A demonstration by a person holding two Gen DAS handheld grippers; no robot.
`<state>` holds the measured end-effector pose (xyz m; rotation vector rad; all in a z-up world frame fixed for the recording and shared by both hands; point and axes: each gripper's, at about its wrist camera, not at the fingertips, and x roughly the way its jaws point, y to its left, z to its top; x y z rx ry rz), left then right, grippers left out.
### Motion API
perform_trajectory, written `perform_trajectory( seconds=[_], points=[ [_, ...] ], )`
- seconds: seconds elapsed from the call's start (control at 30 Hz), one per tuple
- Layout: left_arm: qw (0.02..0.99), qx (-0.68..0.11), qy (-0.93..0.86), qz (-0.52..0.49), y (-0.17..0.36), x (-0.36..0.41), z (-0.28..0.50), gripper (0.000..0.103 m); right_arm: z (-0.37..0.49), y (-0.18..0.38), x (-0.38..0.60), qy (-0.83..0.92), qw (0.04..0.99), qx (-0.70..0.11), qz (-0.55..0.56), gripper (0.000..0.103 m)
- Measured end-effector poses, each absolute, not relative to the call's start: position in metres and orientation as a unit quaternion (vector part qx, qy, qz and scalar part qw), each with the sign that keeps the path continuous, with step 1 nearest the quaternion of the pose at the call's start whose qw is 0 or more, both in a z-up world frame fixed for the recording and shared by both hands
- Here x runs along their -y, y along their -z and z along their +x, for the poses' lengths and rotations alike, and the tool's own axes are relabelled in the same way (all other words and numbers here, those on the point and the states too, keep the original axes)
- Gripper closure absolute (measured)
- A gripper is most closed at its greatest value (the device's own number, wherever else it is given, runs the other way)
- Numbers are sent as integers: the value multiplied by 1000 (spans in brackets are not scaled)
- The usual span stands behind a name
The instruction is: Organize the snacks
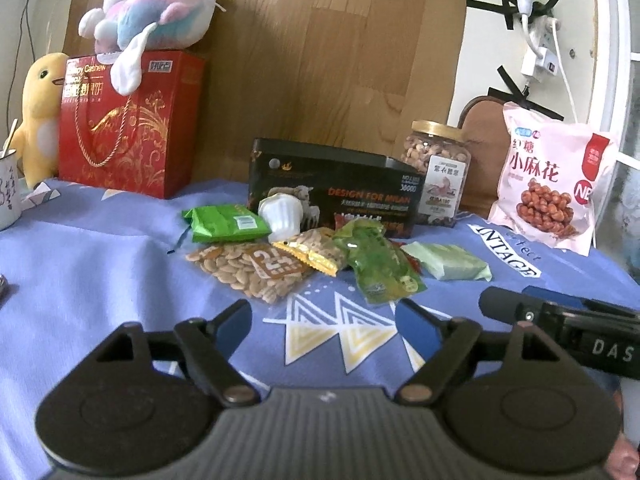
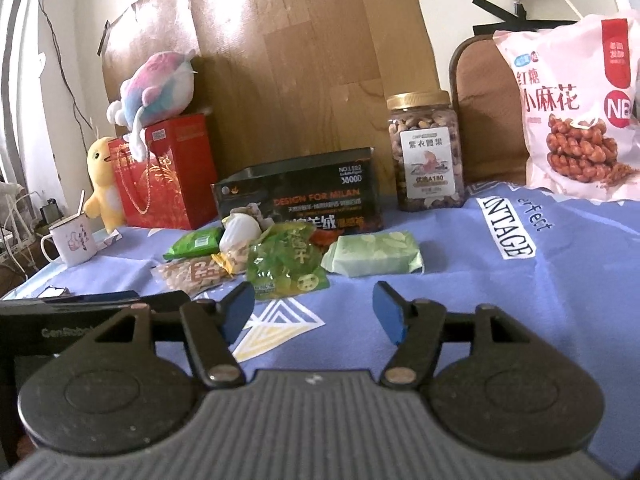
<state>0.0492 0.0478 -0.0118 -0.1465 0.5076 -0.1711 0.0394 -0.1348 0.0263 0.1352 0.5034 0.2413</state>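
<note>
Several small snack packets lie in a heap on the blue cloth before a black tin box [image 1: 332, 188] [image 2: 304, 196]: a clear bag of seeds [image 1: 248, 270] [image 2: 188, 274], a green packet [image 1: 224, 223] [image 2: 196, 244], a yellow-edged packet [image 1: 312, 252], a clear green candy bag [image 1: 376, 266] [image 2: 284, 262], a pale green pack [image 1: 448, 266] [image 2: 374, 252] and a white wrapped piece [image 1: 282, 214] [image 2: 240, 232]. My left gripper [image 1: 324, 320] is open over bare cloth, short of the heap. My right gripper [image 2: 314, 310] is open too, nothing between its fingers.
A jar of nuts [image 1: 436, 176] [image 2: 426, 152] and a big pink snack bag [image 1: 552, 176] [image 2: 580, 108] stand at the back right. A red gift bag [image 1: 128, 124] [image 2: 164, 172] with a plush toy [image 1: 156, 12] on it, a yellow plush [image 1: 38, 116] and a mug [image 2: 74, 240] stand left.
</note>
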Motion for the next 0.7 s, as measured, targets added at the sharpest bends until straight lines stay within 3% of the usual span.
perform_trajectory(
  seconds=[0.17, 0.7],
  points=[
    [963, -243, 93, -74, 11, -48, 48, 16, 40, -26, 134, -119, 959, -251, 64, 25],
    [962, -235, 109, -82, 11, -49, 46, 14, 46, -23, 133, -122, 952, -274, 69, 25]
  ],
)
